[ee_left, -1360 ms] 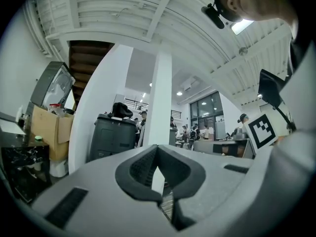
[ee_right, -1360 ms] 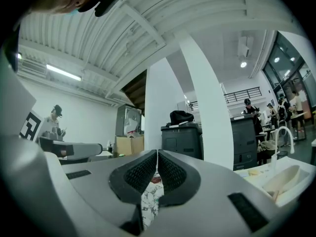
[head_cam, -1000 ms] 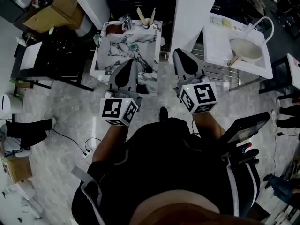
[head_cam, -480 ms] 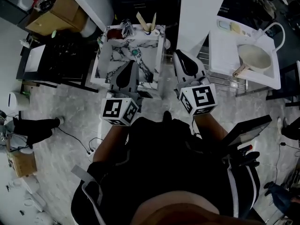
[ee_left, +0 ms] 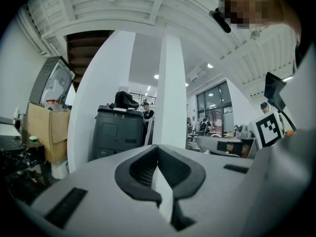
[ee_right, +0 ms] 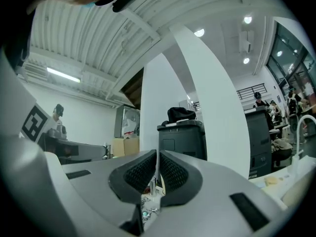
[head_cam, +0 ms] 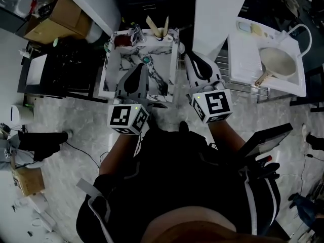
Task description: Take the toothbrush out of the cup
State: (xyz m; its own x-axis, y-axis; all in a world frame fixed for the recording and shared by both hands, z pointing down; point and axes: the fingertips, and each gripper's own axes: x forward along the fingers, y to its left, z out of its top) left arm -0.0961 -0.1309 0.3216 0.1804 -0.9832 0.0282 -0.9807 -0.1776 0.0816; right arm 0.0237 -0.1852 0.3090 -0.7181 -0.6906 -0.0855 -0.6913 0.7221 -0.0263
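At the far edge of the marbled worktop (head_cam: 115,77), the toothbrush (head_cam: 152,22) is standing upright in the cup (head_cam: 160,33). The left gripper (head_cam: 140,70) is hovering over the worktop's near part and the right gripper (head_cam: 188,57) by its right rim. Both are keeping their jaws closed on nothing, apart from the cup.

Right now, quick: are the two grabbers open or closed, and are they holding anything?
Left gripper: closed, holding nothing.
Right gripper: closed, holding nothing.
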